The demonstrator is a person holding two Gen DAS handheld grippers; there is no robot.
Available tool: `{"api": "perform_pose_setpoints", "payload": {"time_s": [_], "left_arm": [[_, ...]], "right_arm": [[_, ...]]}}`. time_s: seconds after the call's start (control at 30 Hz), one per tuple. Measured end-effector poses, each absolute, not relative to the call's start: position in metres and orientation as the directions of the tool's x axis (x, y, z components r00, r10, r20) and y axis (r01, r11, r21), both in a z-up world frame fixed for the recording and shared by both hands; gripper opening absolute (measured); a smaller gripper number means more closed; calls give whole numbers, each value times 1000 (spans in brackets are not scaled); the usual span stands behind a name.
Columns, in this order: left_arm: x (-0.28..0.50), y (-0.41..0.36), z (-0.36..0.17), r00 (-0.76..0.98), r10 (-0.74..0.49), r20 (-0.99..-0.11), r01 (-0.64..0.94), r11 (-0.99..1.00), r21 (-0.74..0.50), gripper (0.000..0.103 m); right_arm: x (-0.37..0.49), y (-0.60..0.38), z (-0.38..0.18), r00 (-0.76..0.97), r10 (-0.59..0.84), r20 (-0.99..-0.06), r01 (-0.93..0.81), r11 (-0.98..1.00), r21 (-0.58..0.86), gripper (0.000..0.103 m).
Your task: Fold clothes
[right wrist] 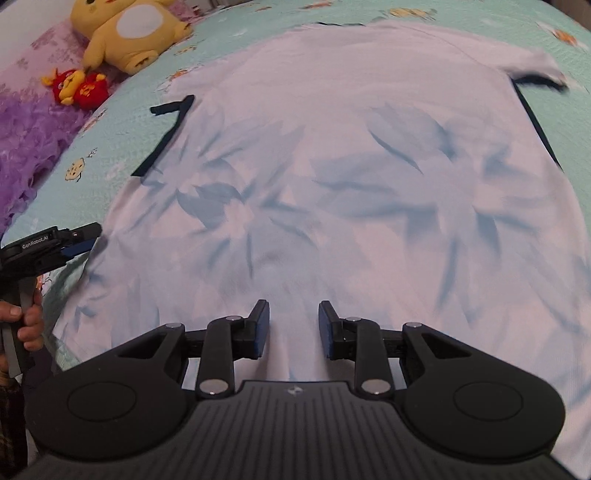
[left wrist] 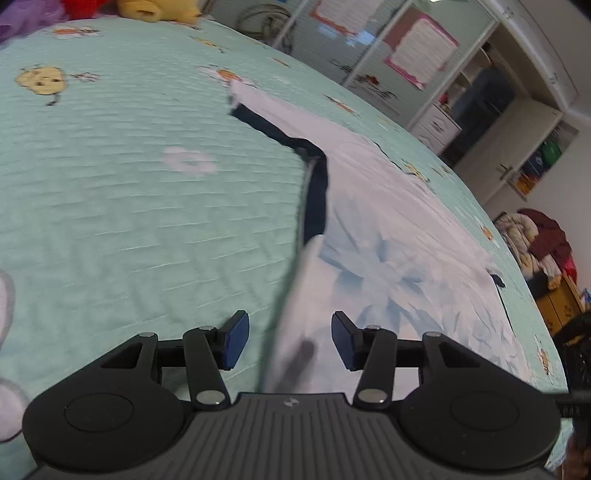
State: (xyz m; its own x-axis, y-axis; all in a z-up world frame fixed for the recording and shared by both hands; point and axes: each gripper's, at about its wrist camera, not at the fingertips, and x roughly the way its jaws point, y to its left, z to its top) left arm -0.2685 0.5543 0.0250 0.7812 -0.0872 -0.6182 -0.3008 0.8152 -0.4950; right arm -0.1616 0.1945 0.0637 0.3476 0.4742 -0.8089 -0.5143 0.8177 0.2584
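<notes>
A white T-shirt [right wrist: 332, 177] with a pale blue leaf print and dark navy trim lies spread flat on the mint-green bedspread [right wrist: 110, 147]. My right gripper [right wrist: 293, 328] is open and empty, hovering over the shirt's near hem. My left gripper [left wrist: 290, 341] is open and empty at the shirt's left side edge [left wrist: 306, 295], with that edge between the jaws. The left gripper also shows in the right wrist view [right wrist: 79, 242], beside the shirt's left edge. The navy trim [left wrist: 316, 192] runs along the shirt's side.
A yellow plush toy [right wrist: 125, 33] and a small red plush [right wrist: 79, 86] lie at the bed's far left by a purple blanket [right wrist: 26, 140]. Beyond the bed stand wardrobe doors [left wrist: 388, 55], shelves and a pile of clothes [left wrist: 539, 247].
</notes>
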Motion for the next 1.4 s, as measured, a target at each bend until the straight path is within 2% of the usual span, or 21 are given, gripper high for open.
{"api": "perform_pose_setpoints", "payload": {"time_s": [0.17,0.33,0.4,0.47,0.77,1.13,1.27,1.4], "left_arm": [[-247,555,24,763,-63,-643,-405,729,-552,51],[-230,553,30,722,-14,-692,-483,706,-518,53],[-224,550,31,720,9,-694,-495,709,-503,53],[-217,548,31,719,33,-695,-505,712,-488,53],[-228,545,21,796,53,-604,-441,734,-516,51],[-228,549,13,833,32,-552,-390,741,-547,52],[-227,550,13,833,24,-553,-385,743,-548,54],[-226,547,13,831,33,-555,-391,745,-541,54]], "right_arm": [[-132,247,78,394,460,-795,-592,789,163,30],[-111,285,88,414,472,-778,-633,764,126,33],[-104,298,89,415,479,-774,-645,755,122,46],[-98,310,91,415,486,-769,-657,745,117,49],[-68,346,89,450,461,-764,-678,734,43,49],[-15,444,105,473,517,-713,-710,703,39,49],[-24,457,93,463,513,-723,-704,709,52,49],[-56,435,81,485,537,-690,-672,734,98,49]]}}
